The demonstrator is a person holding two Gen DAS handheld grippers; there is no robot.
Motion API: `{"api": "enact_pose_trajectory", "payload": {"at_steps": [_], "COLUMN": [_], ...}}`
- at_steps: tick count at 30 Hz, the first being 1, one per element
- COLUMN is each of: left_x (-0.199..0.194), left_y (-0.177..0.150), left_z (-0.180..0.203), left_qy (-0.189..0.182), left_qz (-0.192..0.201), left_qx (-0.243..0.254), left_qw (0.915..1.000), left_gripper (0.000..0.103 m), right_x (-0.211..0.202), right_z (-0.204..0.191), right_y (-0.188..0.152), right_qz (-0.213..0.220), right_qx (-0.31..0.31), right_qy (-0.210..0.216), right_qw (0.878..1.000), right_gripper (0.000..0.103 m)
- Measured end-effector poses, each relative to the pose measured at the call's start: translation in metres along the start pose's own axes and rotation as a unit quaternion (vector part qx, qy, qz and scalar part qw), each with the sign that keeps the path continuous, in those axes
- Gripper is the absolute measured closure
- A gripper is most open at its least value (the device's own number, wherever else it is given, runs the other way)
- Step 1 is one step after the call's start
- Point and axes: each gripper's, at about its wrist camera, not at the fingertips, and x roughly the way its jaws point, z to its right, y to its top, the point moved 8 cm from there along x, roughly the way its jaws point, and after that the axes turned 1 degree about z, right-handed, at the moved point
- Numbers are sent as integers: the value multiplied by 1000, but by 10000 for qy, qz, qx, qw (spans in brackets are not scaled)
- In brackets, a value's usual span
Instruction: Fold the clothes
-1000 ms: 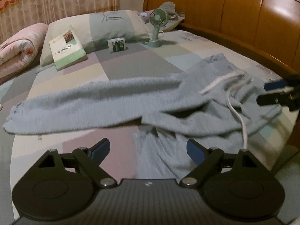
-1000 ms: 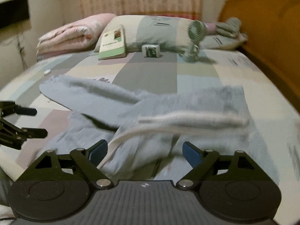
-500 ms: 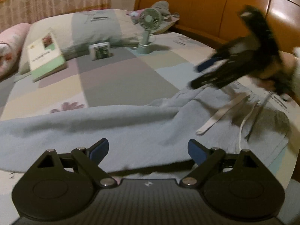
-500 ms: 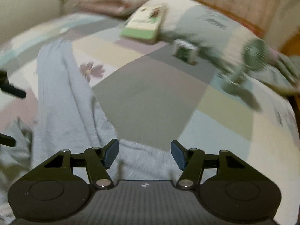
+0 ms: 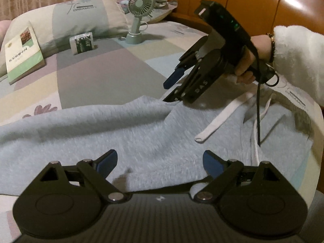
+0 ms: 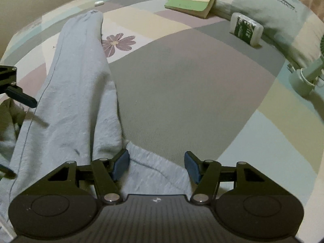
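Observation:
Light blue sweatpants [image 5: 125, 133] lie spread across the patchwork bed sheet [image 5: 101, 81], one leg [image 6: 77, 77] stretching away toward the far corner. Their white drawstring [image 5: 222, 117] lies loose on the waist part at the right. My left gripper [image 5: 160, 162] hovers open just above the near side of the pants, nothing between its pads. A hand in a white fluffy sleeve [image 5: 293, 60] points my right gripper [image 5: 169, 91] down at the pants' far edge. Its lower fingertip is at the cloth. In the right wrist view the right gripper [image 6: 157, 166] is open and straddles that fabric edge without pinching it. The left gripper [image 6: 24, 139] shows at the left border.
A green-and-white book [image 5: 22, 52] and a small green box [image 5: 83, 42] lean on the pillow [image 5: 81, 14]. A small desk fan [image 5: 137, 18] stands near the wooden headboard [image 5: 253, 4]. A little white object [image 6: 99, 3] lies on the sheet past the leg's cuff.
The right gripper swung from over the waistband to the pants' far edge, tilted down, and its jaws narrowed. The left gripper moved in closer over the pants, still open.

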Motion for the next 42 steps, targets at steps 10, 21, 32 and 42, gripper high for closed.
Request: {"api": "enact_pose_trajectory", "payload": {"at_steps": [10,21,32,42], "left_x": [1,-7,-16,-12], "left_y": [-1,1,1,0], "left_z": [-7,-17,-27,-22], "left_qy": [27,175,213,149], "left_qz": [33,184,253,211], "left_qx": [-131,-245,-353,-332], "left_qw": [9999,9994,9988,9991], "left_gripper": [12,12,12,12], "right_x": [-14,-28,-46,-106], "right_z": [-21,56,86,142], "right_y": [-4,35,24,-72], "right_qz": [-53,669,639,339], "right_qx": [-371,417,1285,1999], "right_qy": [-380,-1693,-1630,-2330], "right_qw": [9986,9824,9761,9511], "right_gripper": [86,89,50,31]}}
